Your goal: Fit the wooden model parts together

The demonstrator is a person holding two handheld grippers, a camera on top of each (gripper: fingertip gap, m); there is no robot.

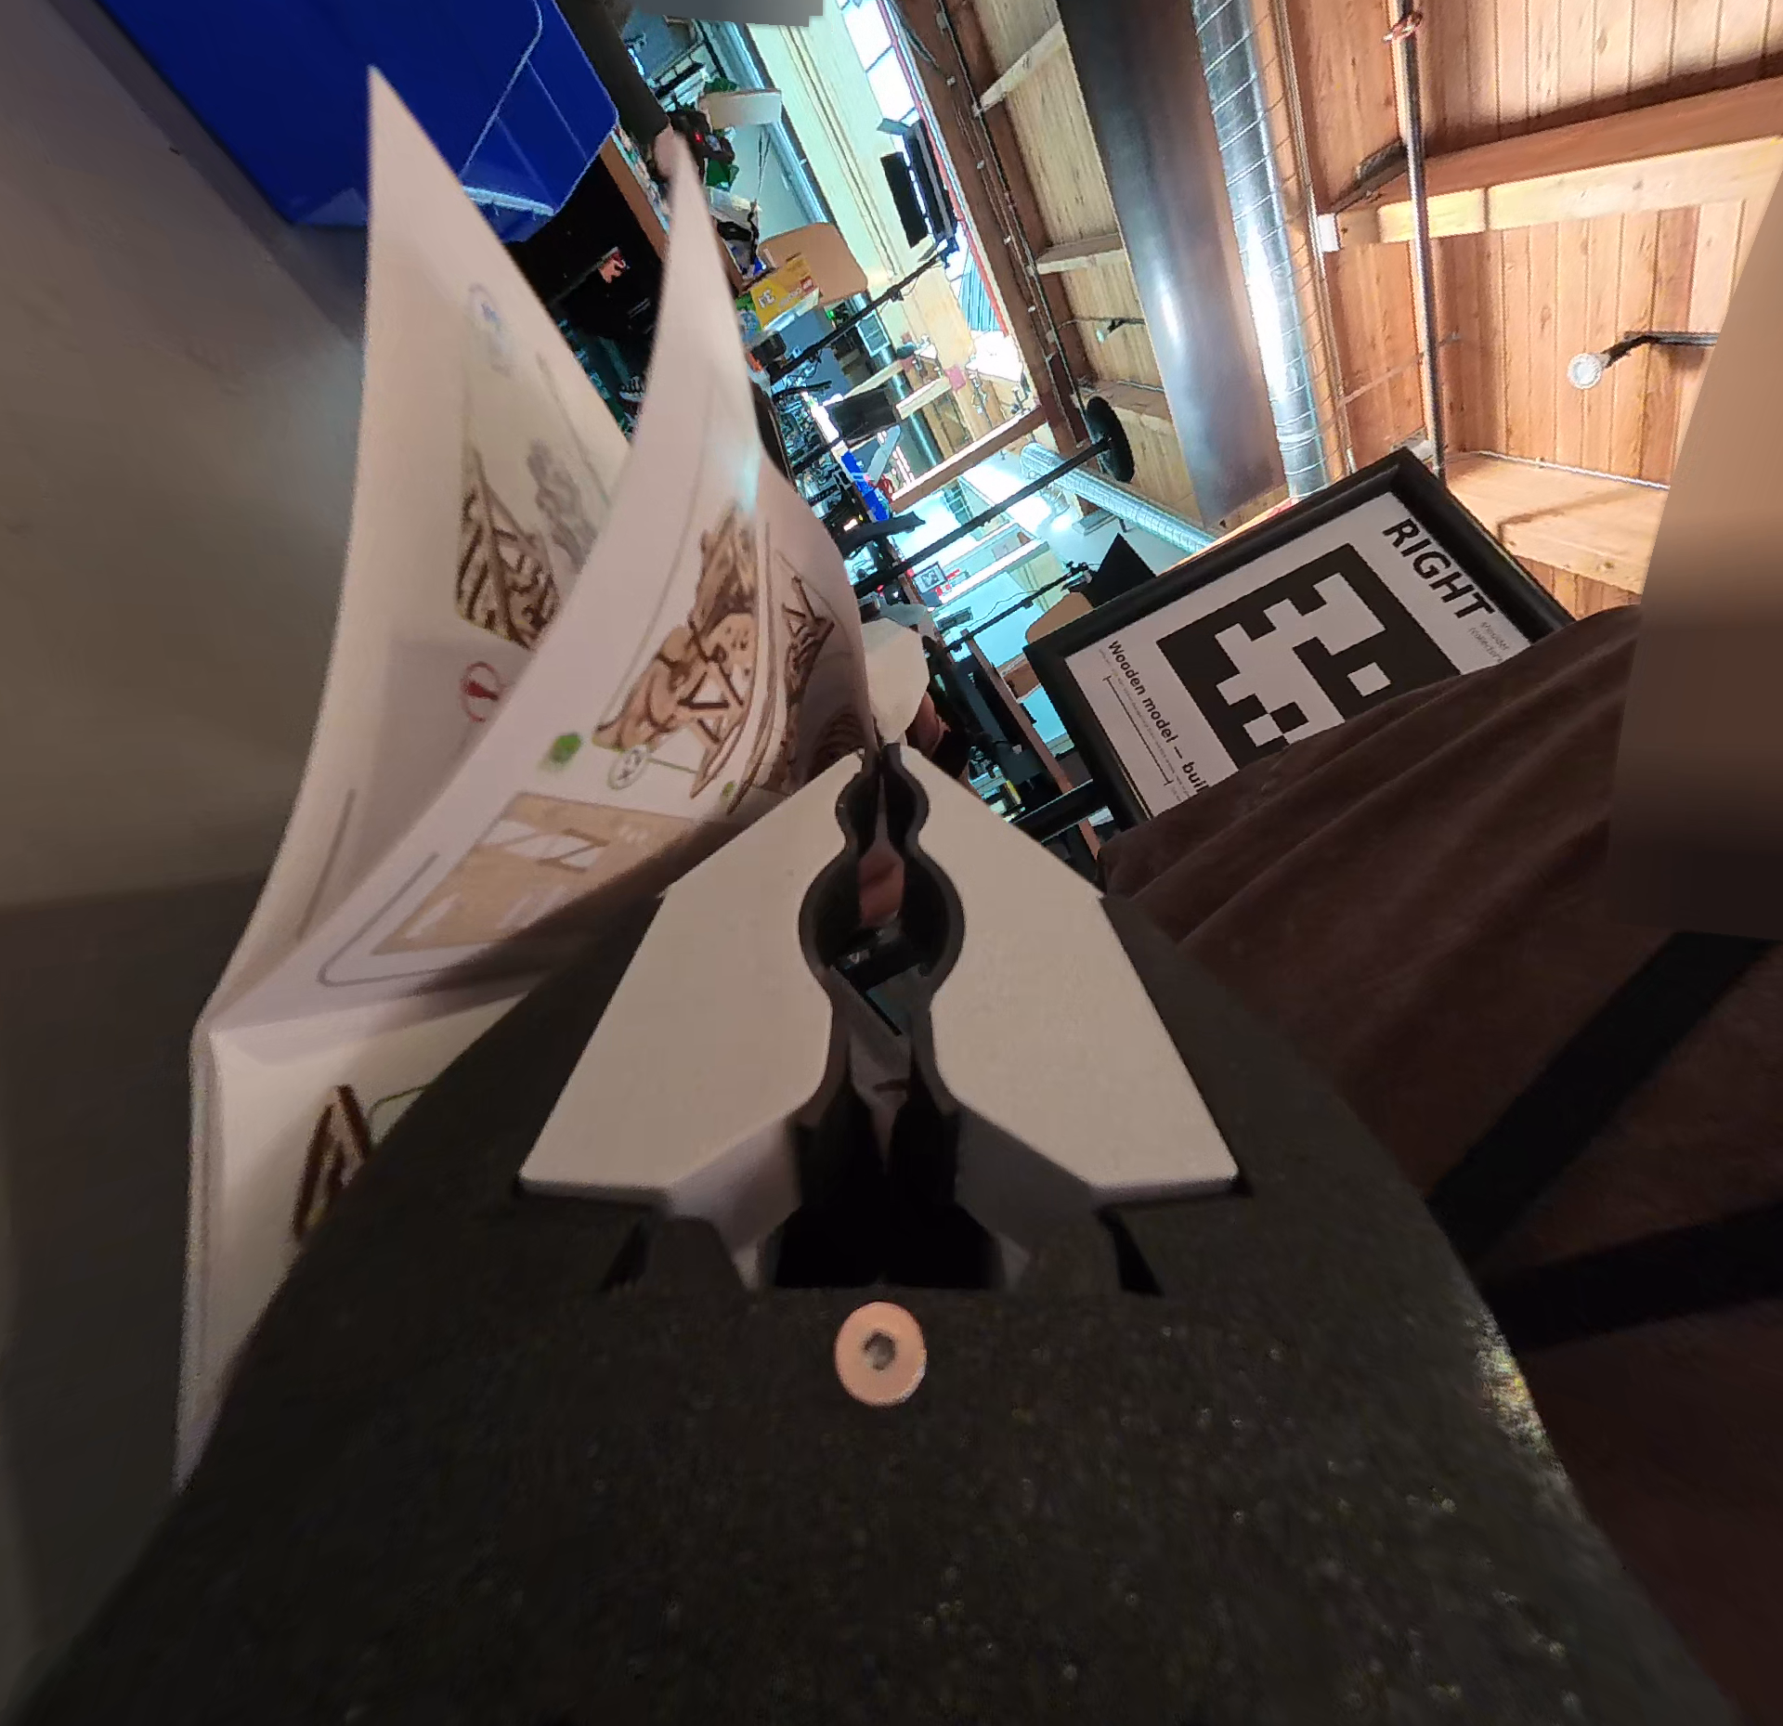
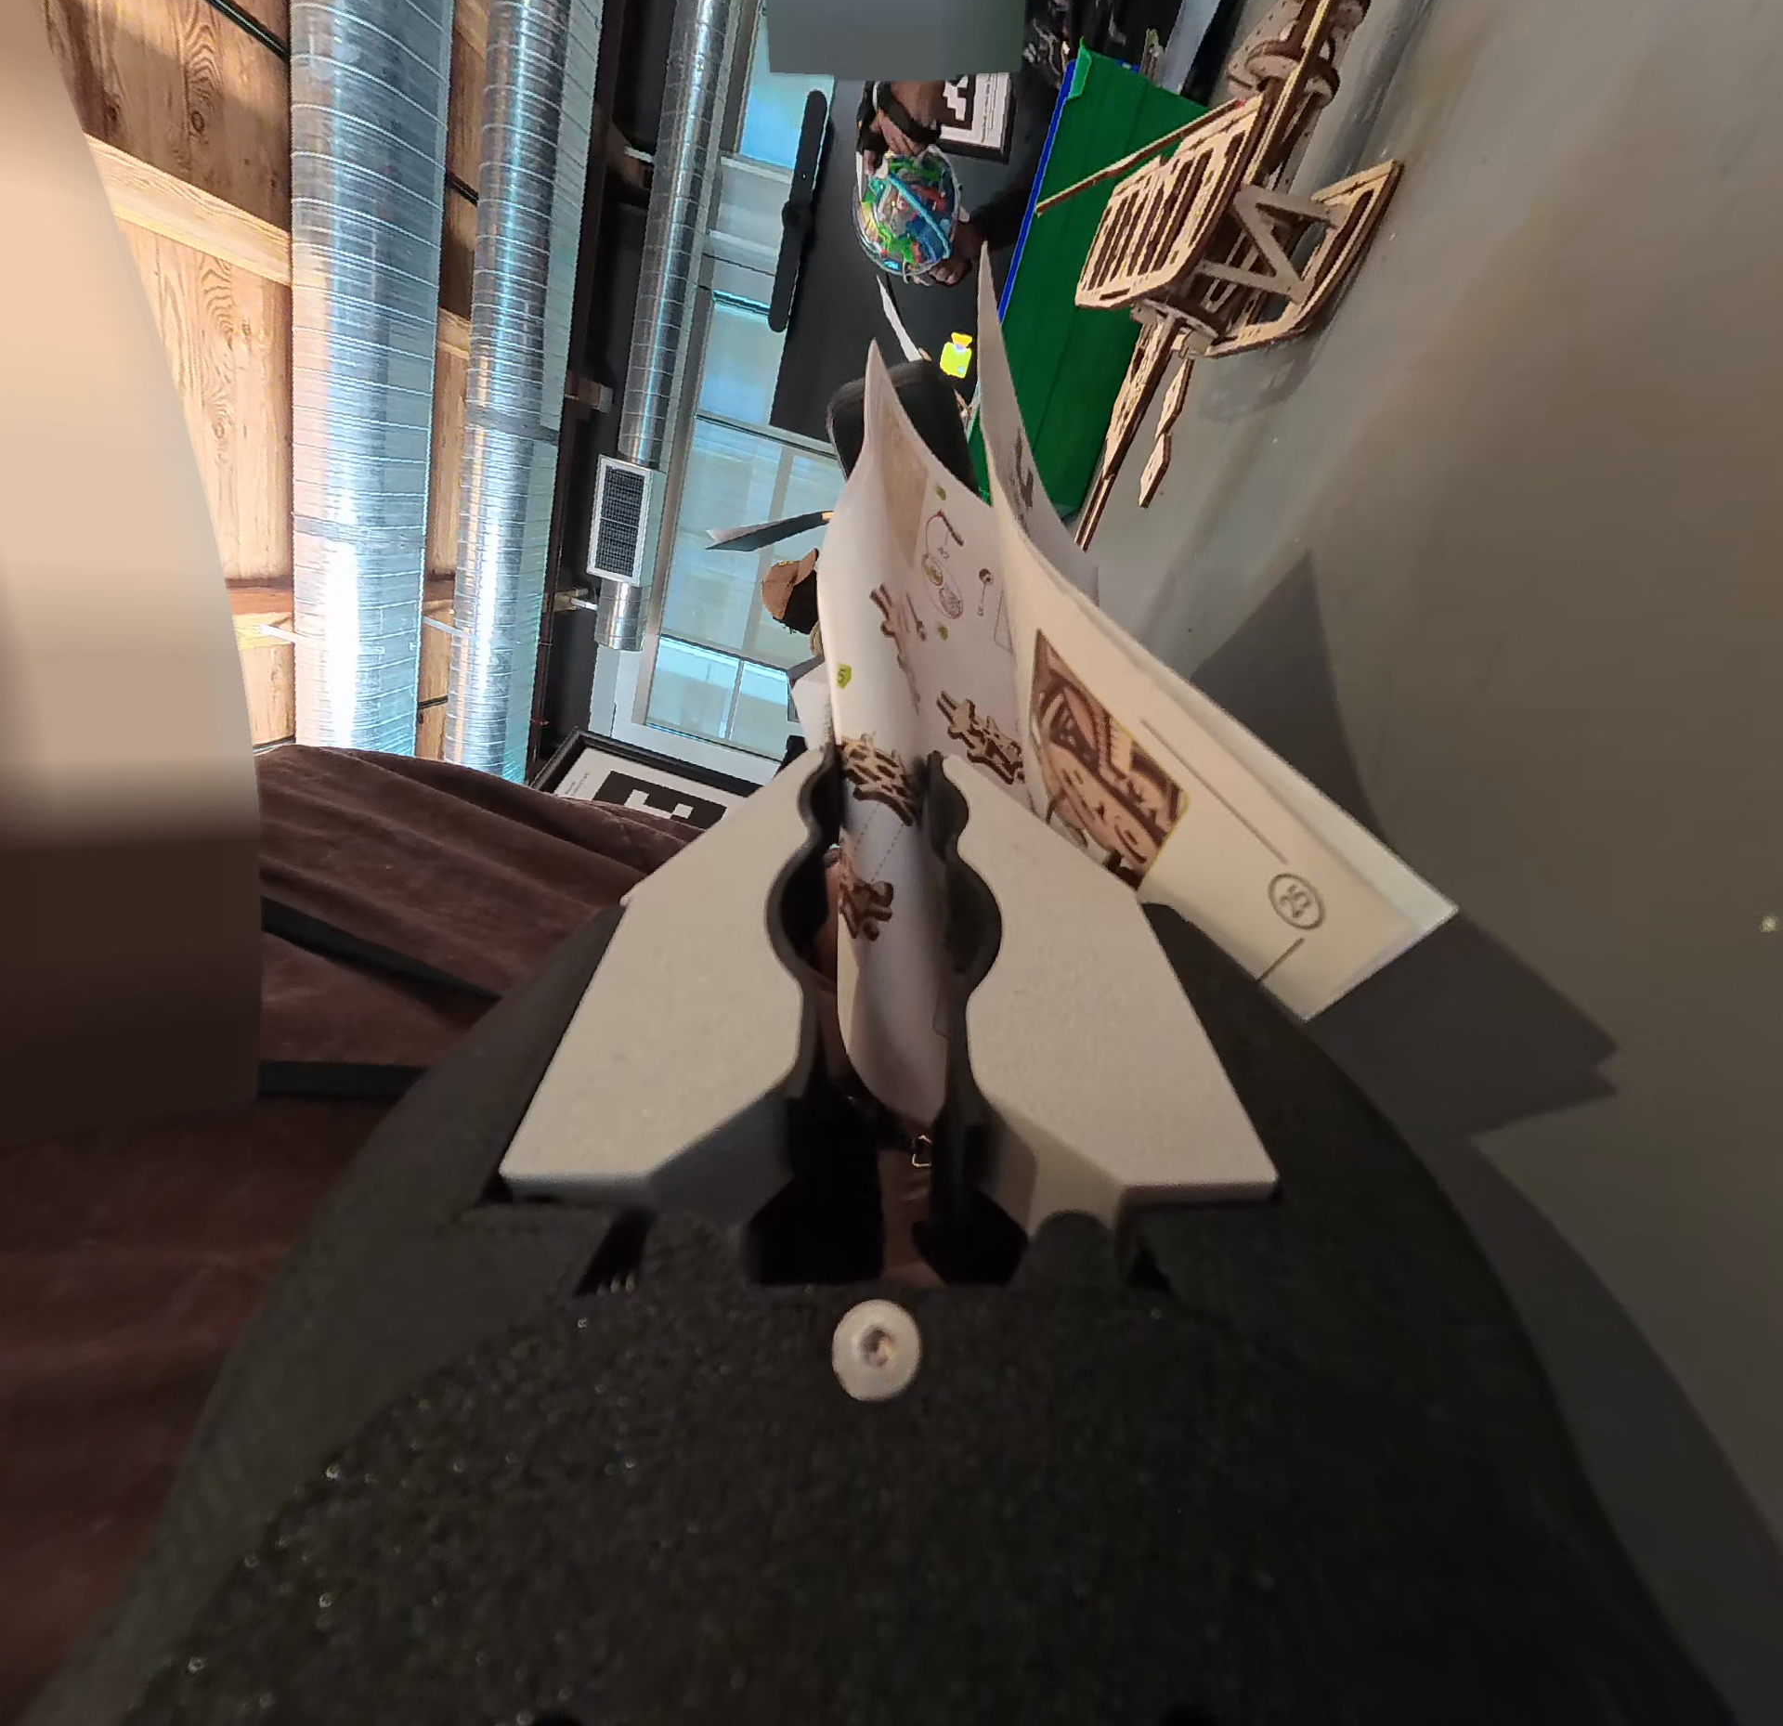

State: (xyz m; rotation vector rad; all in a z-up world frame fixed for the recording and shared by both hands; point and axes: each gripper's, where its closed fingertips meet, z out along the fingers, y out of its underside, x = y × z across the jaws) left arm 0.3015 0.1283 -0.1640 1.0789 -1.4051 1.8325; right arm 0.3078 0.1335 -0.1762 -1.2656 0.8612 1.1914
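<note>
left gripper [image 1: 883,763] fingers pinched together, seemingly nipping booklet [image 1: 540,619] page | right gripper [image 2: 883,773] clamping a page | wooden model [image 2: 1225,233] sitting part-built at 1 o'clock | fitting not progressing, pages being handled

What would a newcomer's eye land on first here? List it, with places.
First, the instruction booklet, its illustrated pages fanned up off the grey table, one page pinched in the right gripper. The left gripper is shut at the booklet's edge, though its hold is unclear. Beyond, the half-built wooden model stands on the table by a green board.
</note>
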